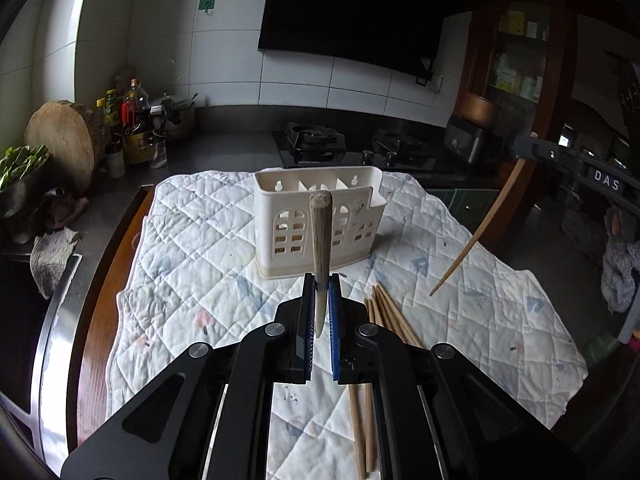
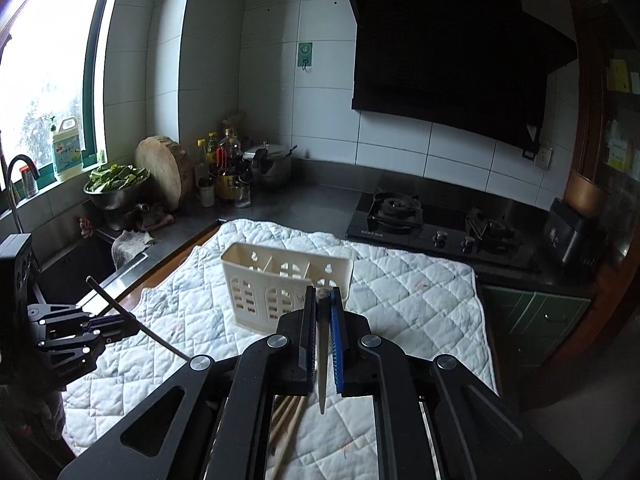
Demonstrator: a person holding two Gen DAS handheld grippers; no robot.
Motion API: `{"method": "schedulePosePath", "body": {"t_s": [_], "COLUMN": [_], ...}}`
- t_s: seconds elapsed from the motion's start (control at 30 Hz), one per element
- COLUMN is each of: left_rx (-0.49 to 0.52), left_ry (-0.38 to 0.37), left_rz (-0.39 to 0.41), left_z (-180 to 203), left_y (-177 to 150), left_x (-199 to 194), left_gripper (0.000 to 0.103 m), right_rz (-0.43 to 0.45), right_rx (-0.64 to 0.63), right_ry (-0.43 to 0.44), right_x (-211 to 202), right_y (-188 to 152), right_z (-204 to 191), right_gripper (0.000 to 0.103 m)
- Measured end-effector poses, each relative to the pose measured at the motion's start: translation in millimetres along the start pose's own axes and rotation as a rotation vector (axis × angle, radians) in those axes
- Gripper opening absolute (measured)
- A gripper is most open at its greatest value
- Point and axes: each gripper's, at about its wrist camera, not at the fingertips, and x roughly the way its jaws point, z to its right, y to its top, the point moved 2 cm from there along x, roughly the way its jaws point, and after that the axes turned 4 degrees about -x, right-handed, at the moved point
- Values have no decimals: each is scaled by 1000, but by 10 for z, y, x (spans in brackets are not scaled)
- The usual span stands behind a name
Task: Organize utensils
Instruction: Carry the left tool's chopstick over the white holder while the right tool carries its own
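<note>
A white slotted utensil holder (image 1: 318,222) stands upright on a quilted white cloth (image 1: 192,264); it also shows in the right wrist view (image 2: 280,288). My left gripper (image 1: 321,280) is shut on a single wooden chopstick (image 1: 321,236), pointing up in front of the holder. My right gripper (image 2: 323,292) is shut on another chopstick (image 2: 322,352); in the left wrist view that chopstick (image 1: 476,236) hangs tilted at the right. Several loose chopsticks (image 1: 390,312) lie on the cloth below my left gripper.
A gas stove (image 1: 352,150) sits behind the cloth. Bottles (image 1: 132,116), a round wooden board (image 1: 64,144) and a bowl of greens (image 2: 116,186) stand at the back left. A sink (image 2: 72,268) lies left of the cloth.
</note>
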Motion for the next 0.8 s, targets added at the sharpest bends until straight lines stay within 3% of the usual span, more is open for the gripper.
{"method": "schedulePosePath", "body": {"t_s": [0.37, 0.6, 0.8], "left_rx": [30, 6, -4], "left_ry": [-1, 43, 78], "left_rz": [157, 190, 144], "left_z": [59, -24, -90], "left_y": [955, 1273, 1286], "left_x": [-250, -48, 308], "left_gripper": [5, 5, 5], "right_rz": [117, 104, 32], "right_rx": [12, 22, 26], "right_ry": [-24, -27, -11], "right_x": [315, 741, 1109], "right_y": [792, 875, 746], "right_z": [86, 111, 96], "right_gripper": [7, 7, 7]}}
